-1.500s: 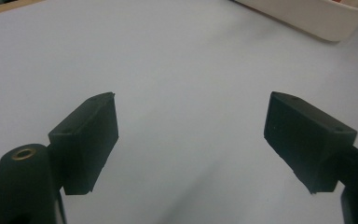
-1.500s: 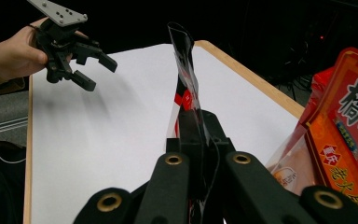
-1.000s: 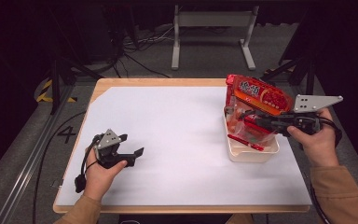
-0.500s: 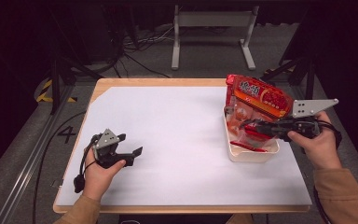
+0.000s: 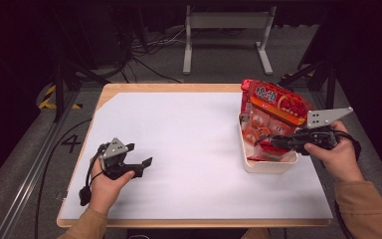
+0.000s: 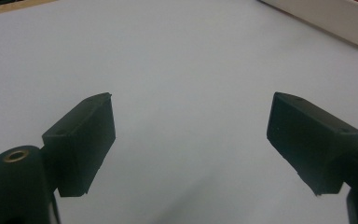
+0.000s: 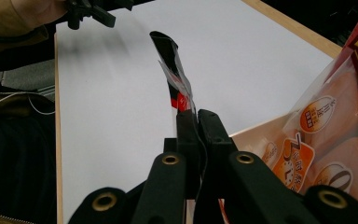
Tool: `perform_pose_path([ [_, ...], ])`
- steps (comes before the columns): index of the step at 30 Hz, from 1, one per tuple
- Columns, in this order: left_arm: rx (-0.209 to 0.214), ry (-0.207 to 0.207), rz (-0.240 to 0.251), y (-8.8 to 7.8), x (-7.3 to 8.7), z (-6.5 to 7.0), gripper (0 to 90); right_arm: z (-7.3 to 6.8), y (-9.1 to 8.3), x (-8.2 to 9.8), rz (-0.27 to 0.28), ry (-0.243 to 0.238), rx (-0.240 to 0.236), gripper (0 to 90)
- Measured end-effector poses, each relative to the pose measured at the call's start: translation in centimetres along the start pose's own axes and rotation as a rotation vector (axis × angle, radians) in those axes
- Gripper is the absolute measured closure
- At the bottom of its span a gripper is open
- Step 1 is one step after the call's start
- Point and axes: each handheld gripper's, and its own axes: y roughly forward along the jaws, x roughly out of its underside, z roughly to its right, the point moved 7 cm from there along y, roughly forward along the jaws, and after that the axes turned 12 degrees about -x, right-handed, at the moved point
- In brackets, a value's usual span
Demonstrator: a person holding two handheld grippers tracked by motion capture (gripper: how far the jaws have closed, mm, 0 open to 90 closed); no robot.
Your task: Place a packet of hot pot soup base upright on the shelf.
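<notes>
At the right of the high view your right gripper [image 5: 273, 143] reaches leftward over the white tray [image 5: 268, 166], its jaws clenched on a small red and black wrapper [image 5: 264, 141] held just above the tray's inside. In the right gripper view the same wrapper [image 7: 175, 74] stands up from between the two black jaws, which are pressed together on its lower end; its upper part curls toward the top centre of that frame, dark on one face with a red patch near the pinch. You can't tell from these frames what the wrapper contains.

A large red snack bag [image 5: 271, 112] leans in the tray, rising from its far end toward the upper middle right of the high view. Its clear lower front shows round orange-labelled pieces, and the same bag [image 7: 335, 121] sits along the right edge of the right gripper view, close beside your jaws.

Your left gripper [image 5: 142, 163] rests low at the lower left of the high view, well apart from the tray, on the white table [image 5: 179, 134]. Its jaws stand released and wide, with nothing between them; in the left gripper view bare white surface lies between the two pads, and the tray's rim [image 6: 326, 18] crosses the upper right corner.
</notes>
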Motion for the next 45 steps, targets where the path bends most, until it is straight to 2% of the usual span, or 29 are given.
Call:
perform_pose_path([
  [6, 0.001, -0.001, -0.005, 0.1, 0.1, 0.0, 16.3, 0.3, 0.2, 0.4, -0.005, 0.017, 0.004, 87.7],
  [13, 0.005, -0.003, -0.014, 0.1, 0.2, 0.0, 16.3, 0.2, -0.2, 0.4, -0.042, 0.011, 0.016, 88.2],
  [20, 0.005, -0.003, -0.016, 0.1, 0.2, 0.1, 16.2, 0.3, 0.9, 1.0, -0.092, 0.020, 0.005, 86.7],
  [23, 0.005, -0.002, -0.013, 0.2, 0.2, 0.0, 16.2, 0.6, 1.7, 1.5, -0.114, 0.036, 0.002, 81.6],
  [29, 0.008, -0.004, -0.013, 0.1, 0.2, 0.0, 16.0, 0.9, 1.2, 1.4, -0.065, 0.056, 0.028, 67.6],
  [35, 0.005, -0.003, -0.008, 0.1, 0.1, 0.0, 15.9, 0.7, 0.9, 1.0, -0.039, 0.046, 0.057, 57.6],
  [36, 0.005, -0.001, -0.005, 0.1, 0.0, 0.1, 15.8, 0.5, 0.7, 0.5, -0.008, 0.037, 0.071, 53.8],
  [42, 0.010, 0.000, -0.010, -0.1, 0.1, 0.2, 15.1, -0.1, 0.9, -0.6, 0.047, 0.021, 0.104, 44.3],
  [43, 0.011, 0.003, -0.005, -0.2, 0.1, 0.2, 15.0, -0.7, 1.2, -1.4, 0.087, 0.010, 0.116, 39.6],
  [44, 0.011, 0.003, -0.005, -0.2, 0.1, 0.2, 15.0, -0.7, 1.2, -1.4, 0.087, 0.010, 0.116, 39.6],
  [45, 0.011, 0.001, -0.003, -0.6, 0.2, 0.3, 14.9, -1.3, 1.7, -2.1, 0.120, 0.004, 0.122, 36.7],
])
